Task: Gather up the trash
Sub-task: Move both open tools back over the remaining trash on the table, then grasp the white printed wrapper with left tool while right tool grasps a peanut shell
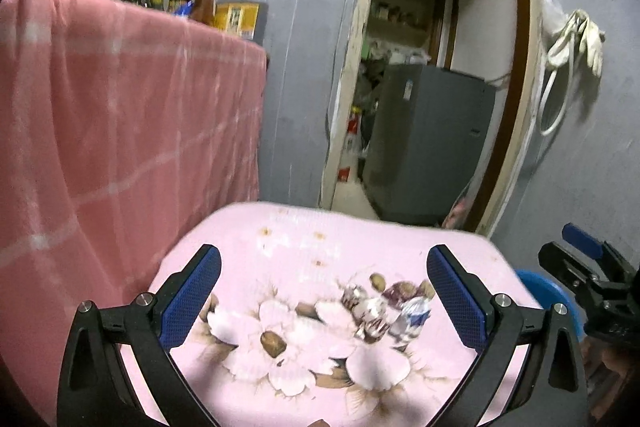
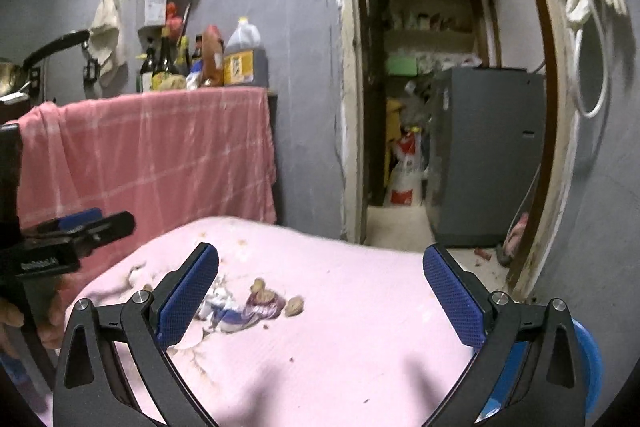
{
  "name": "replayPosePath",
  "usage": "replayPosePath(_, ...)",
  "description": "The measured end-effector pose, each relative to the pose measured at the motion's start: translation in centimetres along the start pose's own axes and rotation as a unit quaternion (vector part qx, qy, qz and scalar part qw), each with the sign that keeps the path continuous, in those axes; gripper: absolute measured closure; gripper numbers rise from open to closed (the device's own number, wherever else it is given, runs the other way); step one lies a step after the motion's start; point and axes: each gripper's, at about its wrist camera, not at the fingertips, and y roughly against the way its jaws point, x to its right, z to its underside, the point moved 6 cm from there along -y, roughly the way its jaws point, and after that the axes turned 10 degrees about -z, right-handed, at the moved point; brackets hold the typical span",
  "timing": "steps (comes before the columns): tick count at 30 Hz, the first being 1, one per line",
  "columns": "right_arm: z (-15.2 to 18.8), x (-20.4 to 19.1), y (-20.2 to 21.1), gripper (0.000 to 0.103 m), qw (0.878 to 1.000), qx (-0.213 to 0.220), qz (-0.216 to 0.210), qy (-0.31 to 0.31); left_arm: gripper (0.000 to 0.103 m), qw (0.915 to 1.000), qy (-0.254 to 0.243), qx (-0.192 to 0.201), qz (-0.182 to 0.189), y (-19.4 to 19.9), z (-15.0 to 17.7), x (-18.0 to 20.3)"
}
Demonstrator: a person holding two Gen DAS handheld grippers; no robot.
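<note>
A small heap of crumpled wrappers (image 1: 394,305) and nut shells lies on a pink flower-print cloth (image 1: 320,251) over a low table. My left gripper (image 1: 324,303) is open and empty, held above the cloth, with the heap just inside its right finger. In the right wrist view the same wrappers (image 2: 240,309) and a shell (image 2: 295,305) lie next to the left finger of my right gripper (image 2: 322,301), which is open and empty above the cloth (image 2: 360,307). Each gripper shows at the other view's edge.
A blue bin (image 2: 588,359) stands at the table's right side, also in the left wrist view (image 1: 548,293). A pink checked cloth (image 1: 120,115) hangs over a counter with bottles (image 1: 240,3) on the left. An open doorway with a grey fridge (image 1: 432,143) lies behind.
</note>
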Motion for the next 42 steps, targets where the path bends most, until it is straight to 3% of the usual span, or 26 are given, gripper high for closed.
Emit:
replayPosePath(6,1.5,0.2,-1.7,0.010,0.999,-0.043,0.002,0.004,0.002,0.9988,-0.024,-0.042,-0.011,-2.3,1.7,0.3)
replayPosePath(10,2.5,1.0,-3.4,0.027,0.997,-0.080,0.003,-0.015,0.003,0.9971,-0.030,-0.070,0.002,-3.6,2.6,0.5)
replayPosePath(14,3.8,1.7,-5.7,0.038,0.990,-0.137,0.009,-0.024,0.004,0.9951,-0.026,-0.095,0.015,-4.8,3.4,0.8)
replayPosePath(18,5.0,2.0,-8.0,0.049,0.983,-0.183,-0.001,-0.026,0.019,0.9920,-0.029,-0.120,0.029,-6.2,3.4,1.5)
replayPosePath(22,5.2,1.6,-9.2,0.051,0.978,-0.206,-0.013,-0.019,0.035,0.9874,-0.036,-0.149,0.039,-7.4,3.8,2.2)
replayPosePath(24,5.2,1.4,-9.6,0.052,0.977,-0.215,-0.012,-0.008,0.050,0.9840,-0.039,-0.167,0.047,-8.0,4.2,2.4)
replayPosePath(28,5.4,0.8,-10.8,0.065,0.971,-0.238,-0.023,0.006,0.053,0.9812,-0.032,-0.178,0.066,-8.2,4.4,2.6)
replayPosePath(31,6.4,0.6,-12.0,0.070,0.961,-0.272,-0.044,-0.001,0.055,0.9787,-0.032,-0.186,0.079,-8.4,4.5,2.8)
replayPosePath(42,7.2,1.2,-12.8,0.076,0.950,-0.295,-0.086,-0.049,0.074,0.9700,-0.046,-0.209,0.115,-9.0,4.8,4.1)
